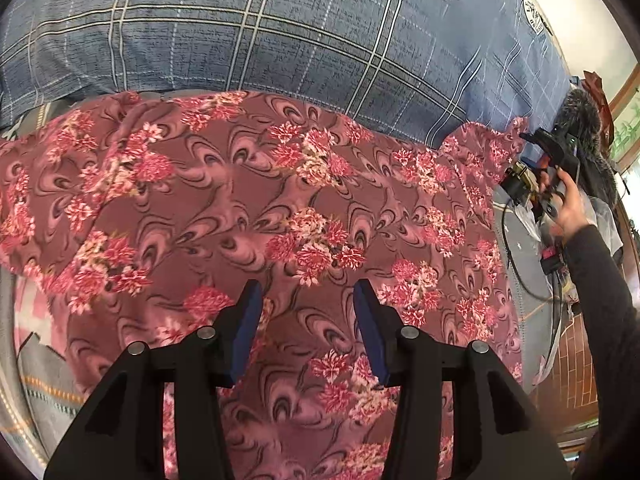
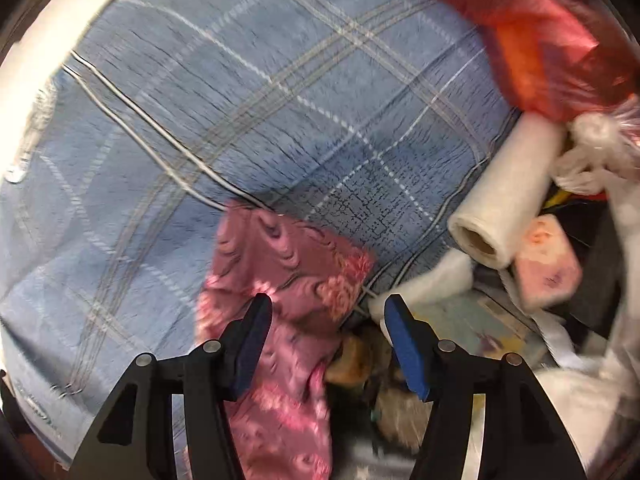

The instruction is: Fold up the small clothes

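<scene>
A pink-maroon floral garment [image 1: 280, 208] lies spread across the bed, up against a blue plaid quilt [image 1: 320, 40]. My left gripper [image 1: 307, 286] hovers over the garment's near part, open, with nothing pinched between its blue pads. At the garment's far right corner a hand [image 1: 568, 208] holds my right gripper [image 1: 530, 138]. In the blurred right wrist view that gripper [image 2: 328, 300] is open. A corner of the floral garment [image 2: 288, 280] lies under and beside its left finger, and the pads do not press on it.
Right of the garment's corner sits clutter: a white roll [image 2: 504, 200], a pink packet [image 2: 548, 268], a red plastic bag [image 2: 540, 40] and white bags. A dark fur-trimmed item [image 1: 584, 120] and cables hang at the bed's right edge, above a brick-pattern floor [image 1: 572, 360].
</scene>
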